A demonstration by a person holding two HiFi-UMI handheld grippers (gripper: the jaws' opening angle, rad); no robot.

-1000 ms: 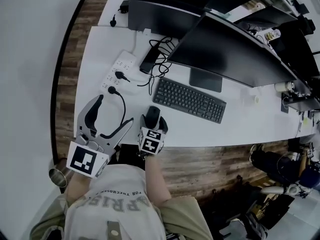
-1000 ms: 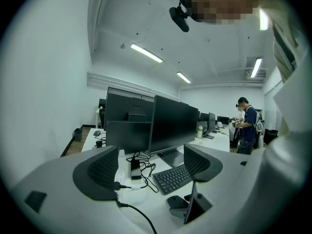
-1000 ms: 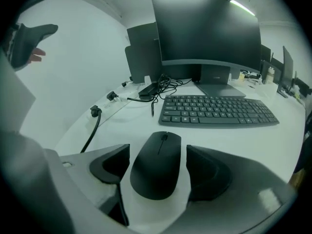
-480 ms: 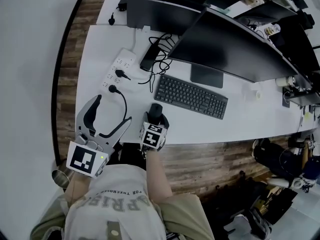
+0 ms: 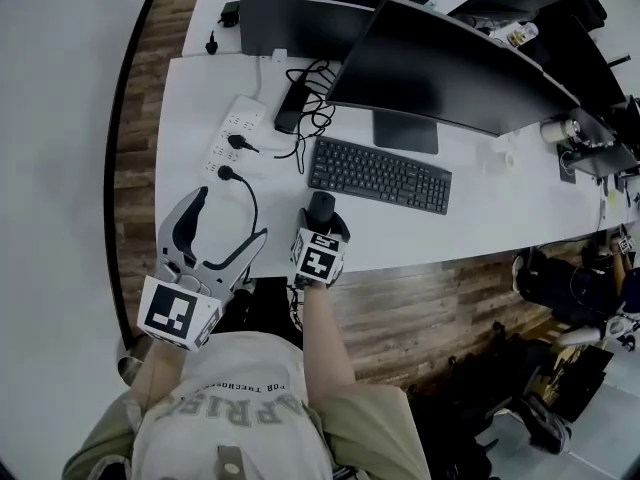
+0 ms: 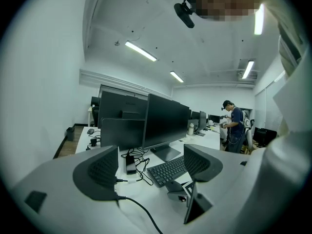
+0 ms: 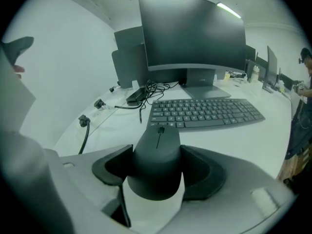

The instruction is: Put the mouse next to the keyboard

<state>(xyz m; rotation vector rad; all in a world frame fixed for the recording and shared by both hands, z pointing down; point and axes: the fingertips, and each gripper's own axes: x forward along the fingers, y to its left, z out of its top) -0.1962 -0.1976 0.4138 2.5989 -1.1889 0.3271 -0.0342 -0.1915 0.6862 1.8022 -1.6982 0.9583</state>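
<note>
Near left, at the worktop [image 5: 480, 223] edge: left tool [image 5: 232, 216], held wide apart, gripping nothing (just a black cable [image 5: 250, 203] trailing across the white surface under the gap). Same story in the left gripper view: left tool [image 6: 151, 167] spread open, far things framed between.

Just right of that, tilted steeply down: right tool [image 5: 320, 220], lately closing, now pressed on both flanks of the mouse [image 5: 320, 206]. Confirmed in the right gripper view: right tool [image 7: 158, 172] clamped on the mouse [image 7: 158, 152], wheel end pointing far. Resting on the worktop or lifted off it: cannot tell.

Farther: keyboard [image 5: 378, 174], lying apart from the mouse, a strip of bare worktop between; mouse near its left end.

Far left: power strip [image 5: 232, 133] with plugs in. Farthest: dark monitor [image 5: 450, 68] on a stand behind the keyboard.
</note>
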